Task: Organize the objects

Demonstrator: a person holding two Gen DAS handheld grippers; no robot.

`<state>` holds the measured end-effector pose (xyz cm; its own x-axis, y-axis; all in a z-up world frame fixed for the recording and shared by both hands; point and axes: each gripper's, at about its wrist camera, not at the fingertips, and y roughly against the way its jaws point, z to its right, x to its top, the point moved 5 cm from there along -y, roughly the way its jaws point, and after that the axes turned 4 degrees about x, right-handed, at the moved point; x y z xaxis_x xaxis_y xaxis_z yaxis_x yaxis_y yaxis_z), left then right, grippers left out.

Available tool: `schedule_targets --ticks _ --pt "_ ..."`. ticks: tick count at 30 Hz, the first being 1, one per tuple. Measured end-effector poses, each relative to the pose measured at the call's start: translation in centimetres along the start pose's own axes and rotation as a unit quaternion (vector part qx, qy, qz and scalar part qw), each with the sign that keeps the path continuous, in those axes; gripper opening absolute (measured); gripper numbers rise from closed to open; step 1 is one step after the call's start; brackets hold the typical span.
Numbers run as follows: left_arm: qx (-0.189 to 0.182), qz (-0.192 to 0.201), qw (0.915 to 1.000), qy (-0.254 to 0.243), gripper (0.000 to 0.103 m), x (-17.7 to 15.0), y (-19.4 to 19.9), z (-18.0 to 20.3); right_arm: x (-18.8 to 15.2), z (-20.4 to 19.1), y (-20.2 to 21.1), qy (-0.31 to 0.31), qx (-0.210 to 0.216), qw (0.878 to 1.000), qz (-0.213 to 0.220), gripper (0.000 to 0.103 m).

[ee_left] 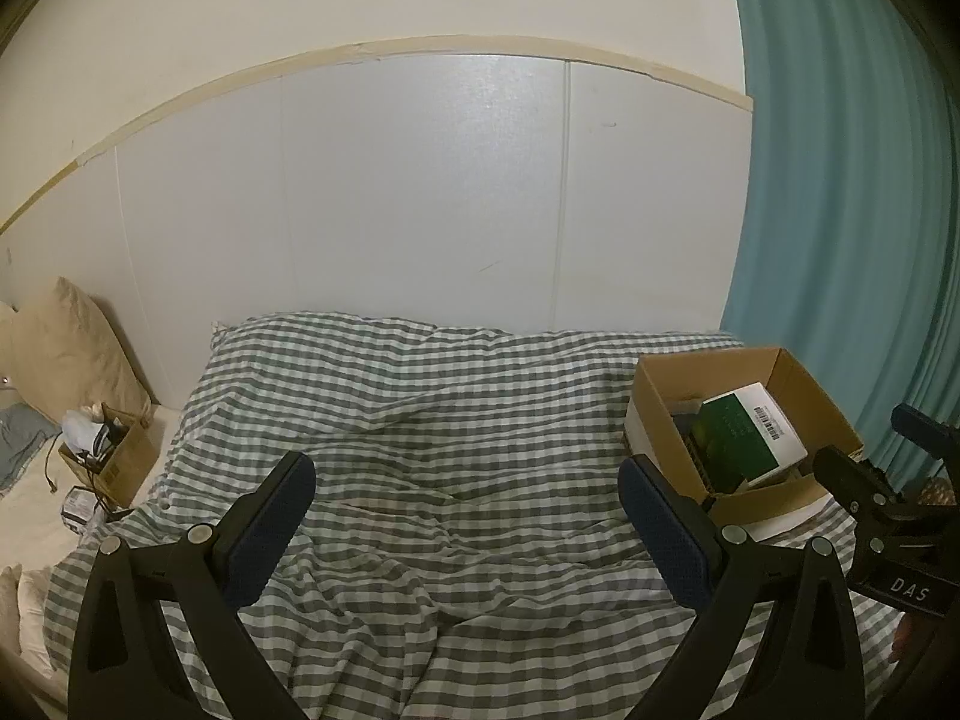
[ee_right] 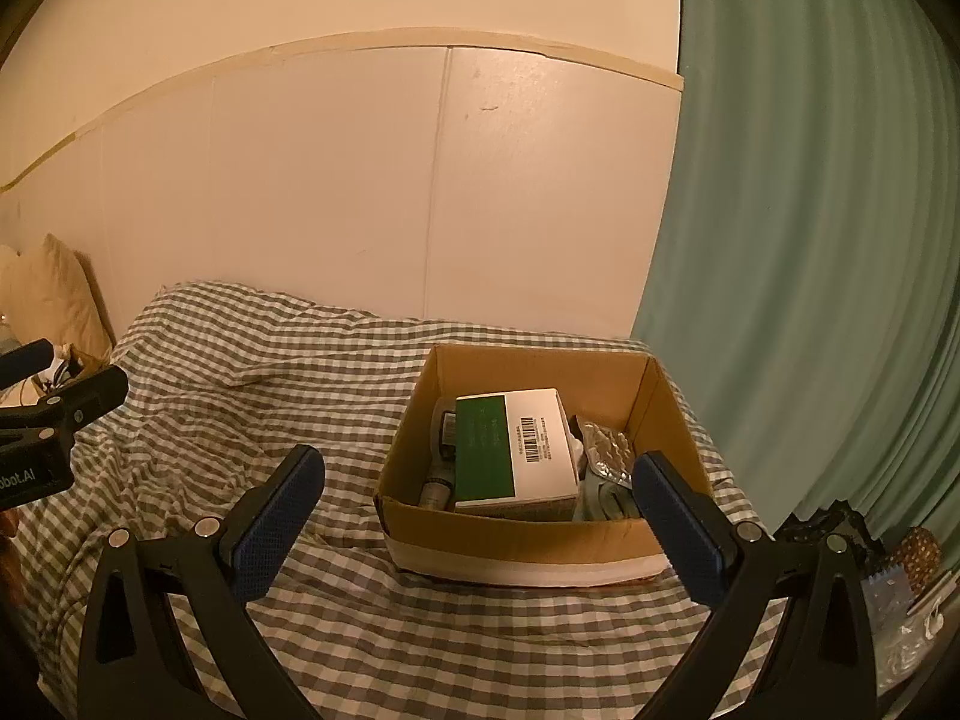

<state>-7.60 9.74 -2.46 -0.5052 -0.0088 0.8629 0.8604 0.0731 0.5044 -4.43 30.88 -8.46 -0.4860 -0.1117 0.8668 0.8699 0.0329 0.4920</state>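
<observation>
Green-and-white box (ee_right: 513,447) hides the cardboard box's (ee_right: 528,531) contents, perhaps bottles.

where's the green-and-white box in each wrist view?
Left wrist: green-and-white box at right, inside the cardboard box.
Right wrist: green-and-white box right of centre, in the same cardboard box.
Shared landmark: teal curtain at the right edge.

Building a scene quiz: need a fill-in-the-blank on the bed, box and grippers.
1. The cardboard box sits on a ____ blanket.
2. On top inside lies a green-and-white package bearing a ____.
3. The left gripper and right gripper are both ____.
4. Right of the box hangs a ____.

Missing: checkered; barcode; open; curtain
</observation>
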Motion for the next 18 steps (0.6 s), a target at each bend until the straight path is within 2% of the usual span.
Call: schedule_targets --ticks 18 --pt "0.004 0.001 1.0 0.002 0.103 -0.02 0.09 -0.17 -0.21 -0.11 -0.2 0.011 0.001 1.0 -0.005 0.103"
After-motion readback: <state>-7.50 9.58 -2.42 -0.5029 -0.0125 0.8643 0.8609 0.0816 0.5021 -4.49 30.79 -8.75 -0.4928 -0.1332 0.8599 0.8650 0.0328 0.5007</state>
